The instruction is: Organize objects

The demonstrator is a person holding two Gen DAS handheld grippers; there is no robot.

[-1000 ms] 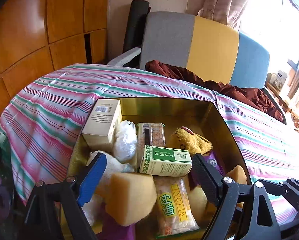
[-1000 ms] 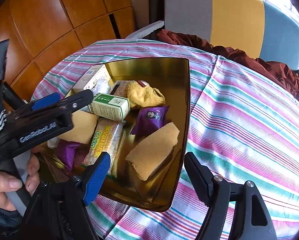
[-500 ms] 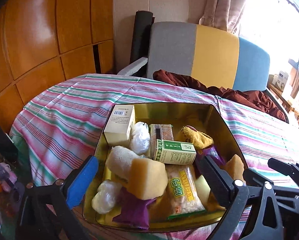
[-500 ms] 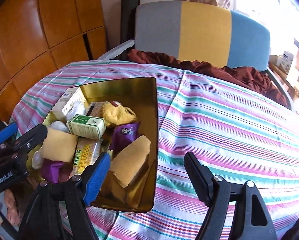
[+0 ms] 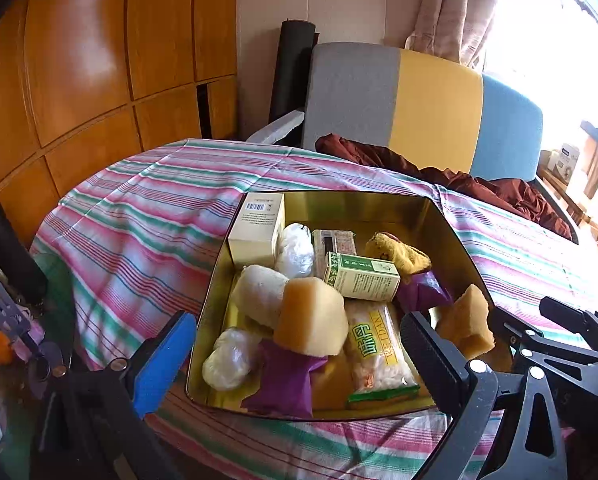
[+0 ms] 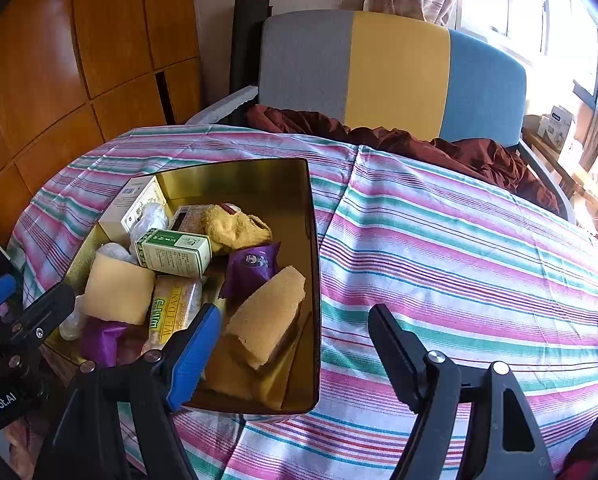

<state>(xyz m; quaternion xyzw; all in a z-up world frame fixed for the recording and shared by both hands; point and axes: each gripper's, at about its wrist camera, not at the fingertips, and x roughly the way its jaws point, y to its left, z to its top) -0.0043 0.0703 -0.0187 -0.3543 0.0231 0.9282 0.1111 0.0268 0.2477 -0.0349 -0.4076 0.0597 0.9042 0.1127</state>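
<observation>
Gold tin sits on the striped tablecloth, near-left part of the table, packed full. Inside: a tan sponge block near the middle, soft and light I'd guess, squashes under grip, so take it across its flat sides. Green box and the white box at the far-left corner look stiff and light; pinch across the narrow faces. Snack packet and purple pouch look crinkly, probably slippery, so grab an edge seam. White wrapped balls, yellow cloth: soft.

My left gripper is spread wide and holds nothing, hovering at the tin's near edge. Right gripper is also spread and empty, straddling the tin's right wall.

The left view shows the wrapped ball low at the near-left; the right view mostly hides it. The right view shows the wedge sponge in full against the right wall, plus bare cloth to the right and the chair beyond.
</observation>
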